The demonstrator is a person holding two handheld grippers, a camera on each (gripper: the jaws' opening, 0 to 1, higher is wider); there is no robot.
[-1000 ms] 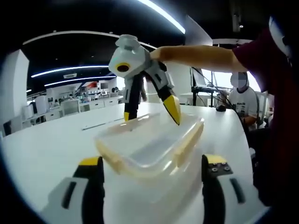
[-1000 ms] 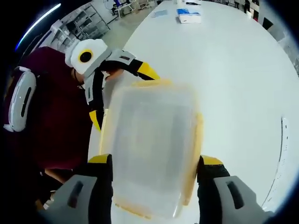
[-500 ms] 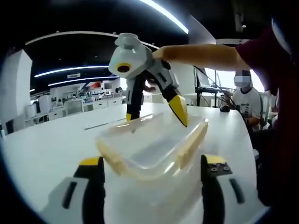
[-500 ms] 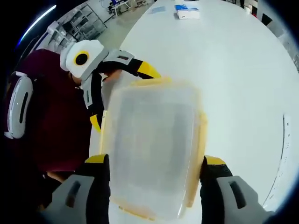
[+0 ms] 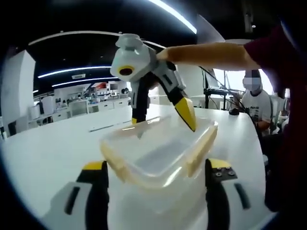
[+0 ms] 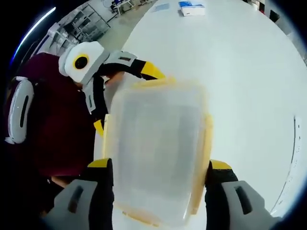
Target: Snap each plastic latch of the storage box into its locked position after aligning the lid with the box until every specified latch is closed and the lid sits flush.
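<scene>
A clear storage box (image 5: 158, 153) with its lid on and yellow latches (image 5: 201, 146) hangs tilted above the white table. In the left gripper view my left gripper (image 5: 156, 166) has its jaws against the box's near end, one on each side. My right gripper (image 5: 164, 120) comes down from above and straddles the far end. In the right gripper view I look down on the frosted lid of the box (image 6: 158, 153). My right gripper (image 6: 159, 165) clasps its near end, and my left gripper (image 6: 125, 100) grips the far left corner. Whether the latches (image 6: 207, 139) are locked is unclear.
The round white table (image 6: 240, 72) stretches wide to the right, with papers (image 6: 192, 7) at its far side and a thin strip (image 6: 292, 158) near its rim. The maroon sleeve (image 6: 53, 120) of the person holding the grippers is at the left. Another person (image 5: 252, 103) sits beyond the table.
The box sits slightly higher and closer in the left gripper view, and the right gripper has shifted a little right with it. Both holds look the same.
</scene>
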